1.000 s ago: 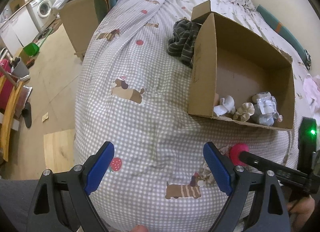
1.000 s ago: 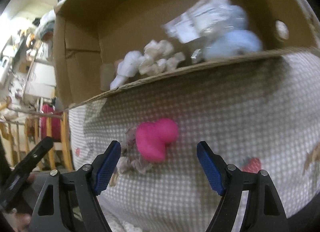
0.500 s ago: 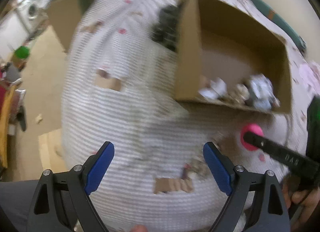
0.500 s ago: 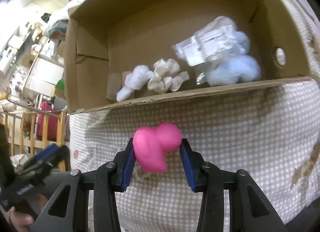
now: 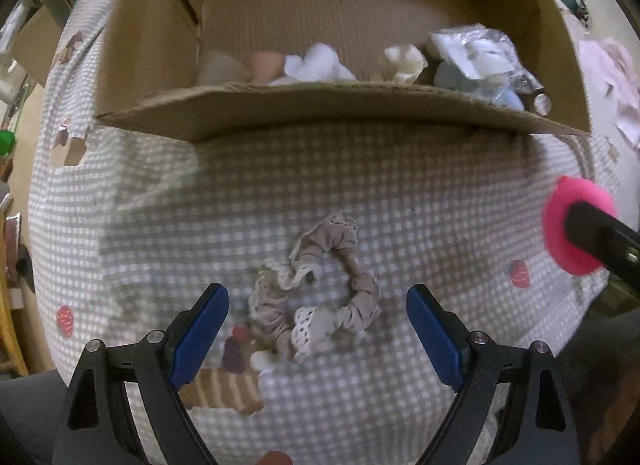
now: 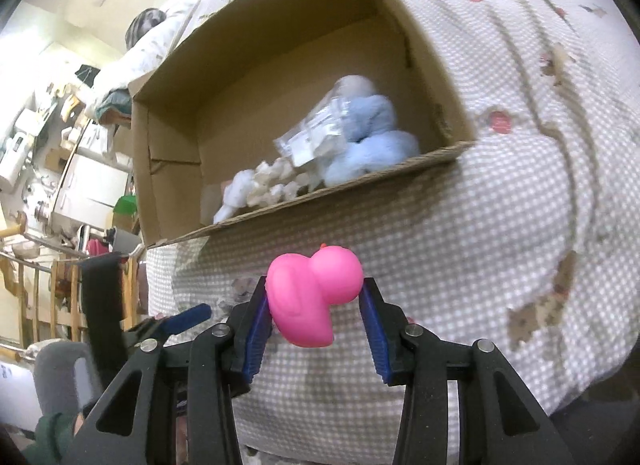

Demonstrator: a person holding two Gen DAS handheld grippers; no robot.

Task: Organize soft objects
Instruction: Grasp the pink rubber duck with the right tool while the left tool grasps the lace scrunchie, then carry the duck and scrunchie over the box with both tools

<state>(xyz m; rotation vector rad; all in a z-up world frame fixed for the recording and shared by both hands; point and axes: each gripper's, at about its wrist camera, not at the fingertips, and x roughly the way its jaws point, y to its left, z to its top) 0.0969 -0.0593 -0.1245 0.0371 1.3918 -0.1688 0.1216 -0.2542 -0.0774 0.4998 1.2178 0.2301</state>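
My right gripper (image 6: 315, 317) is shut on a pink rubber duck (image 6: 314, 297) and holds it above the checked bedcover, short of the cardboard box (image 6: 280, 221). The duck also shows at the right edge of the left wrist view (image 5: 576, 225). My left gripper (image 5: 318, 329) is open, its blue pads on either side of a beige lace scrunchie (image 5: 316, 289) lying on the bedcover. The box (image 5: 320, 109) stands just beyond it and holds white, cream and blue soft items and a plastic bag (image 5: 476, 53).
The bed's left edge drops to the floor, with furniture and a green object (image 6: 126, 205) beyond. A pale pink cloth (image 5: 612, 77) lies right of the box. The bedcover (image 6: 500, 225) is rumpled to the right.
My right gripper has closed on the pink duck and lifted it off the bedcover. My left gripper has swung right and forward to straddle the scrunchie, still open.
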